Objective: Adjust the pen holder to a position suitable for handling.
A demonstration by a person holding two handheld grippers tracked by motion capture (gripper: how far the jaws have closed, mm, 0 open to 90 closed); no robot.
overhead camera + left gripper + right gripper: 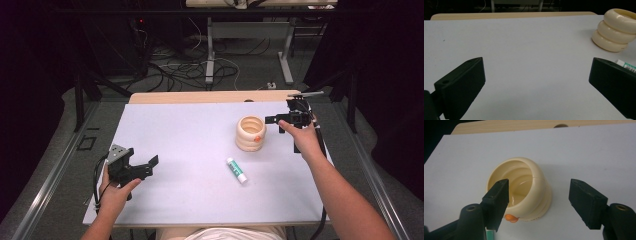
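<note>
Cup: we see a cream, glossy plastic cup shaped like three stacked rounded rings [250,133], standing upright on the right half of the worktop; a small orange blob sits on its lower outer wall in the right gripper view.
Cup inside: the hollow [517,185] looks smooth and ribbed like the outside; we make out nothing lying in it.
Tube: a small white cylindrical tube with a green band [236,170] lies flat, near the cup, on the side towards the person and apart from it.
Right hand-held gripper: we find the black right hand-held gripper [278,119] held just beside the cup's right flank. In its own view one blocky matt jaw hangs over the cup's mouth and the other stands out past the outer wall, so the wall is between them; the jaws are apart and we see no pad pressing on it.
Left hand-held gripper: the black left hand-held gripper [145,165] sits low at the left of the worktop, well apart from the cup, jaws spread wide on nothing.
Worktop: a flat, matt, pale lavender-white sheet [190,150] with a light wooden edge [210,96] at the far side.
Room: dark, with grey floor, loose cables and metal table legs beyond.
</note>
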